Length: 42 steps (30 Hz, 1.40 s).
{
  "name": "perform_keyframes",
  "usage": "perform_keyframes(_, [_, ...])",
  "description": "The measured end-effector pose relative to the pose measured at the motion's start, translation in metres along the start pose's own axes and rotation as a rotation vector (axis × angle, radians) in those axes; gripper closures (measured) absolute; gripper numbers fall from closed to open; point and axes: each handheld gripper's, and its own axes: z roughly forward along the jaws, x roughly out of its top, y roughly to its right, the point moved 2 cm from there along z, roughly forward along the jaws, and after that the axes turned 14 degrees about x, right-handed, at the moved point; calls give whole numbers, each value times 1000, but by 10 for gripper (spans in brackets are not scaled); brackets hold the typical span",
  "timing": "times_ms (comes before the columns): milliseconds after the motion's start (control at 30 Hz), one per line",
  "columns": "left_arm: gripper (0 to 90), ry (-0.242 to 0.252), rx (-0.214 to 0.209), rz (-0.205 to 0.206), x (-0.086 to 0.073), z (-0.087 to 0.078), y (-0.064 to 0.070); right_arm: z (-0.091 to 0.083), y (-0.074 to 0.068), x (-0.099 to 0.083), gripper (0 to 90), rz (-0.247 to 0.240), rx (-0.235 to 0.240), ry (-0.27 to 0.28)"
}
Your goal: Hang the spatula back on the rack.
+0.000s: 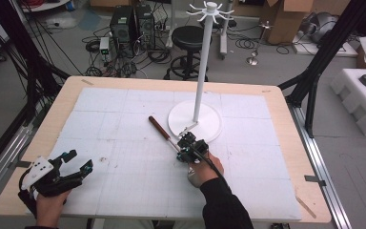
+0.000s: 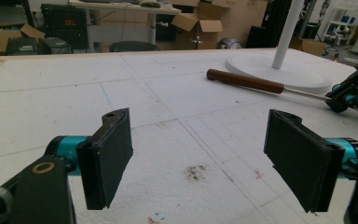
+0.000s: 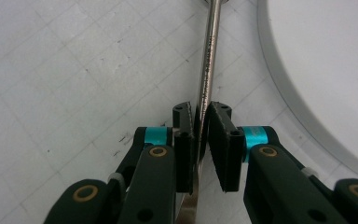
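Wooden-handled tool (image 1: 161, 128), its brown grip leading to a slim steel shaft, lies beside the white stand (image 1: 194, 120), its shaft clamped by the right hand-held gripper (image 1: 188, 145). Left hand-held gripper (image 1: 76, 162) gapes empty over the gridded white desk (image 1: 109, 119), cluttered workshop beyond.

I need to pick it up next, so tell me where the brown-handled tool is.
The brown-handled tool lies mid-table in the high view, just left of the white stand's round base, its metal shaft clamped by the right gripper.
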Motion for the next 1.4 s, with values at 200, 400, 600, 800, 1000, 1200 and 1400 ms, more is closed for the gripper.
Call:
perform_keyframes(200, [238,0,1,0,0,0,0,0,2,-1,845,15,25,12])
perform_keyframes(400, [238,-1,0,0,0,0,0,-3,7,-2,847,53,65,35])
perform_keyframes(600, [238,-3,-2,-1,0,0,0,-13,3,-4,847,41,114,84])
perform_keyframes(800, [236,1,11,-10,0,0,-1,-33,-1,-11,847,16,167,176])
perform_keyframes(1000, [229,-3,2,-119,2,-4,-4,-53,-9,-21,846,-39,221,255])
perform_keyframes(1200, [230,34,-66,-189,17,-10,8,-70,-21,-32,846,-126,265,315])
perform_keyframes(1400, [257,41,-195,-255,37,-10,29,-82,-30,-48,846,-193,304,372])
